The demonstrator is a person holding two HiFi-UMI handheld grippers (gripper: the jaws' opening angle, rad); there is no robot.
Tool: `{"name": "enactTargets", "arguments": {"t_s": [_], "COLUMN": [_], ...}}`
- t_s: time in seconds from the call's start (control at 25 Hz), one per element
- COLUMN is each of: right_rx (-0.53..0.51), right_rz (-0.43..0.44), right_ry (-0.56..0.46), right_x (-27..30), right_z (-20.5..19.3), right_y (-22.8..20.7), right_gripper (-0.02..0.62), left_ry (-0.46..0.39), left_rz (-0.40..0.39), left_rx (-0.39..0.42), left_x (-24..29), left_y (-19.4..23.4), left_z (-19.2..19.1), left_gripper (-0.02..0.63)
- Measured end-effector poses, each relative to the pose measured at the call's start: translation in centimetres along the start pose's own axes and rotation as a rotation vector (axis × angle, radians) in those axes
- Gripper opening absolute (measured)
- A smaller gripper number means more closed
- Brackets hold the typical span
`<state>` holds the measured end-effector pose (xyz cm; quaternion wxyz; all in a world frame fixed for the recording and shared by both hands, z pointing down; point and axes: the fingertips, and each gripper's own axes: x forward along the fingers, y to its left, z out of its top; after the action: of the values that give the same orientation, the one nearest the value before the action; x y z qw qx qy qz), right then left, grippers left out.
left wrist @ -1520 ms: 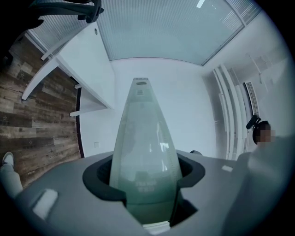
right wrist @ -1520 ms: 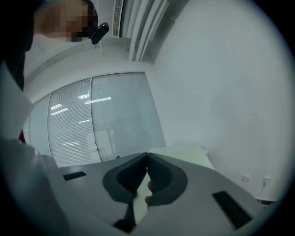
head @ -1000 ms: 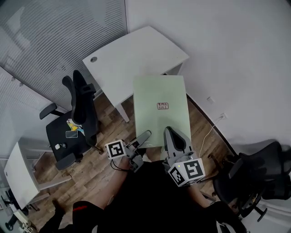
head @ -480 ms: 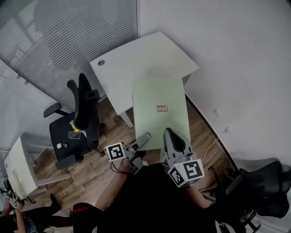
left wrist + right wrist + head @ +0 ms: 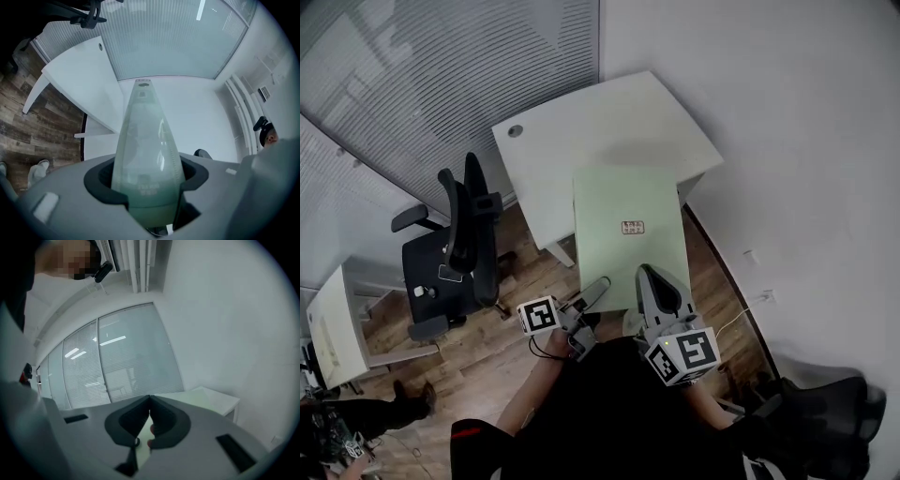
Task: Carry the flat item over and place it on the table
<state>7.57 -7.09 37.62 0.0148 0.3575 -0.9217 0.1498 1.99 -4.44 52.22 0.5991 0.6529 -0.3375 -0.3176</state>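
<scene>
Both left tool [image 5: 598,287] and right tool [image 5: 660,283] tight on green board [image 5: 628,192], label [image 5: 632,227] only in head view.

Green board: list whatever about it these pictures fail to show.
Label on the green board: head view, too small to read.
Its near edge: head view, covered by the left gripper and right gripper.
Its height above the white table: top-down head view, cannot tell.
Its face: right gripper view, edge-on.

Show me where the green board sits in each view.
Head view: green board at centre, overlapping the white table's near edge.
Left gripper view: green board lower centre, between the jaws, tapering upward.
Right gripper view: green board, a thin sliver between the jaws.
Shared landmark: white table.
</scene>
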Motion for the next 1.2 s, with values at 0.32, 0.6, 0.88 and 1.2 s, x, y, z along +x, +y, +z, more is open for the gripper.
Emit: {"name": "enactTargets", "arguments": {"t_s": [0.32,0.6,0.88,1.2], "right_rx": [-0.008,-0.013,-0.036,-0.032], "right_rz": [0.09,0.188,0.273,0.309], "right_ry": [0.025,0.066,0.085,0.133], "right_x": [3.5,6.3,8.6,10.6], "right_z": [2.5,3.3,5.0,4.6], "right_y": [-5.7,-10.0,-12.9,-16.6], "right_gripper": [0.002,0.002,0.002,0.002], "left_ry": [-0.121,-0.227,-0.342,-0.423], "left_rz": [0.018,0.052,0.082,0.095], "left_rx": [-0.003,-0.006,-0.018,-0.024], "left_x": [5.4,9.7,12.6,15.2], "left_y": [-0.1,0.8,1.5,2.3], "left_z": [2.6,4.3,6.4,7.8], "left_gripper": [0.281,0.281,0.281,0.281]}}
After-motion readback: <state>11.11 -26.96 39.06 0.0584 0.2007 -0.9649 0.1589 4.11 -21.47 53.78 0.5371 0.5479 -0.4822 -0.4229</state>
